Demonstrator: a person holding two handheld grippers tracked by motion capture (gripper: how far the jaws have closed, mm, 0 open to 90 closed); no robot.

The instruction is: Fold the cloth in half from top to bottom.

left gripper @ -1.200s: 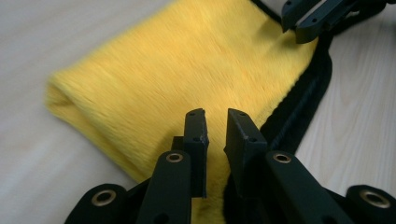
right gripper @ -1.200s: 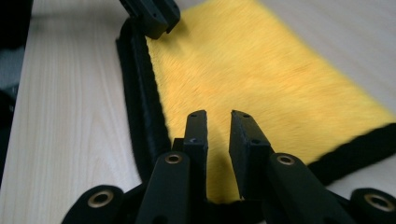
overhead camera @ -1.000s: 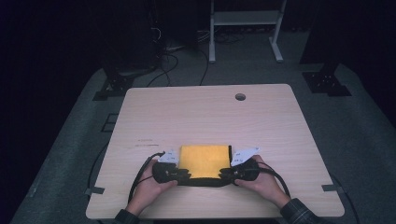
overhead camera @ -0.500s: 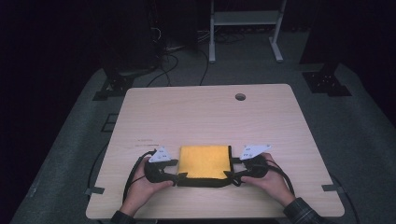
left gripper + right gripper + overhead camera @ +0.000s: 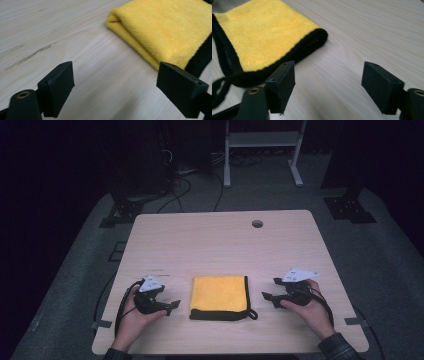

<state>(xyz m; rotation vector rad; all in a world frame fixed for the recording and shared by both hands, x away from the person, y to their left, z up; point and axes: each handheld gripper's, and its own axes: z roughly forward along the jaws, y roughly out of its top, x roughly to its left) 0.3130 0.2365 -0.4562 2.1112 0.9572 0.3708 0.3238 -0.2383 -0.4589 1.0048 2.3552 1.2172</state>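
Note:
A folded yellow cloth (image 5: 219, 295) with a black border lies flat near the table's front edge; it also appears as the cloth (image 5: 162, 32) and the cloth (image 5: 262, 35) in the gripper views. My left gripper (image 5: 171, 305) sits a short way to its left, jaws wide apart with bare wood between them. My right gripper (image 5: 267, 291) sits a short way to its right, also open and holding nothing. Both sets of jaws have just been opening. A black loop (image 5: 251, 314) trails from the cloth's front right corner.
The light wooden table (image 5: 220, 240) has a round cable hole (image 5: 257, 223) near its far edge. Cables trail from both grippers over the front edge. Beyond the table are a dark floor, stand feet and a white frame (image 5: 260, 150).
Both grippers let go of the cloth's front corners, opened, and moved outward, left one to the left and right one to the right. The cloth lies folded where it was.

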